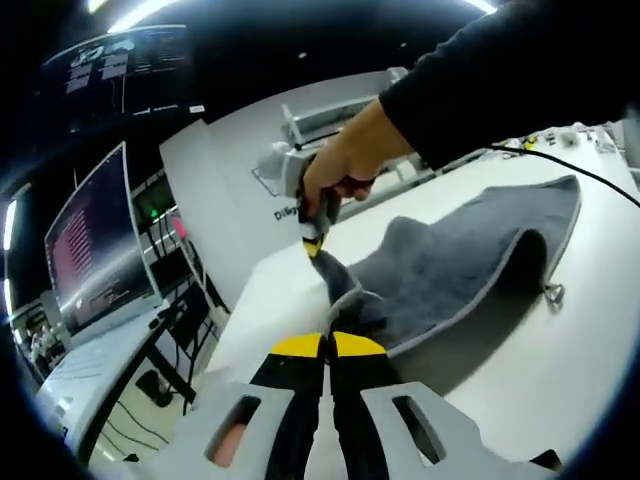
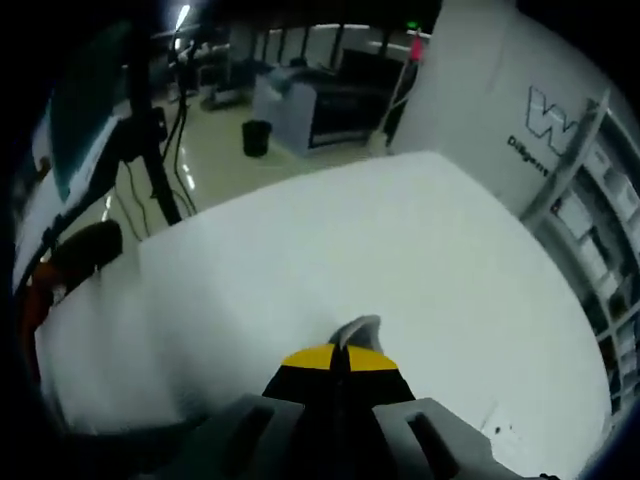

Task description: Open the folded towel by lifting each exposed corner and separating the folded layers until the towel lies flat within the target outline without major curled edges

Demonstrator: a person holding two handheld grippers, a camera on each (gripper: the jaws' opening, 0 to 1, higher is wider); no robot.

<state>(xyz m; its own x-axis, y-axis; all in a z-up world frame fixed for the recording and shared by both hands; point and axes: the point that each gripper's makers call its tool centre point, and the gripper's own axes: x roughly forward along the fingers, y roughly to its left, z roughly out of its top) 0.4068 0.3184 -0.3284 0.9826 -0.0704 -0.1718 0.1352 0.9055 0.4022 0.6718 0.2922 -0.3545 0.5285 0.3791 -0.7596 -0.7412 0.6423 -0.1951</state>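
I am holding the left gripper (image 1: 326,345) clenched on a corner of the grey towel (image 1: 470,260), its yellow-tipped jaws pressed together with the cloth bunching up between them. My other hand (image 1: 345,165) is carrying the right gripper (image 1: 318,240) just beyond, and it is pinching the same raised edge a little farther along; in the right gripper view that gripper (image 2: 340,358) is gripping a small peak of grey fabric (image 2: 358,328), jaws closed on it. I am lifting the edge at two spots so the upper layer peels away from the one under it instead of dragging. The towel is lying on the white tabletop (image 1: 560,370), humped and partly folded, its far end reaching toward the table's far edge. A small metal piece (image 1: 553,293) is sitting by the hem, perhaps a clip, though it is too blurred to say. I judge the unfolding only partly done.
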